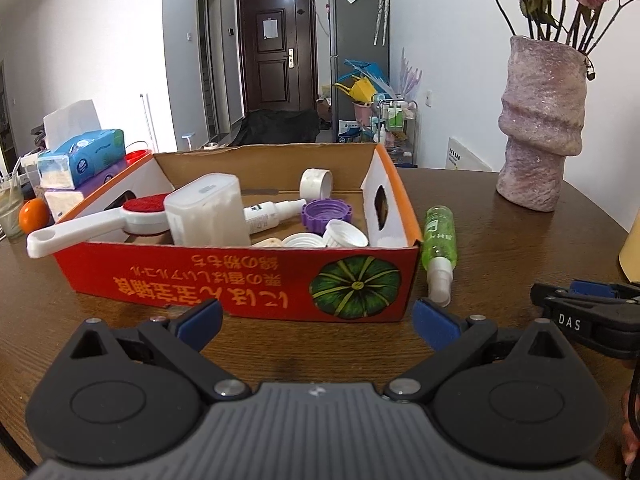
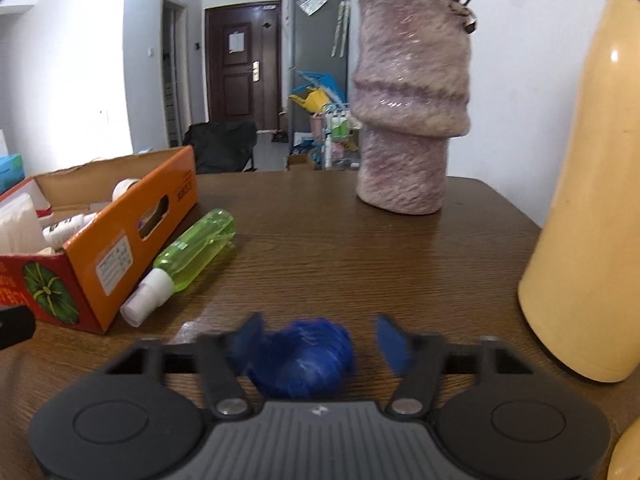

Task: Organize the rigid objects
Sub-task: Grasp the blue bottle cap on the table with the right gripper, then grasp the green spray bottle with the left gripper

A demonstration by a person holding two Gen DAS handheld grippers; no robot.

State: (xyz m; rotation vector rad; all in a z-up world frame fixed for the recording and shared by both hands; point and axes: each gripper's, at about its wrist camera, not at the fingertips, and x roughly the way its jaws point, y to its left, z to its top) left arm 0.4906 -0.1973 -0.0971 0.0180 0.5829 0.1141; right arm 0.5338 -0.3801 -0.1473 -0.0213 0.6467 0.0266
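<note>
A red-and-orange cardboard box (image 1: pixel 248 284) stands on the wooden table and holds a white brush, a white case, a small spray bottle, a tape roll and several caps. A green spray bottle (image 1: pixel 439 248) lies on the table against the box's right side; it also shows in the right wrist view (image 2: pixel 192 248). My left gripper (image 1: pixel 316 320) is open and empty just in front of the box. My right gripper (image 2: pixel 316 340) is open, with a blue rounded object (image 2: pixel 304 356) lying on the table between its fingers, blurred. The right gripper also shows in the left wrist view (image 1: pixel 588 316).
A pink-purple vase (image 2: pixel 408 120) with flowers stands at the back of the table (image 2: pixel 360 248). A tall cream bottle (image 2: pixel 588 220) stands at the right. Tissue packs (image 1: pixel 80 160), a glass and an orange (image 1: pixel 34 214) sit left of the box.
</note>
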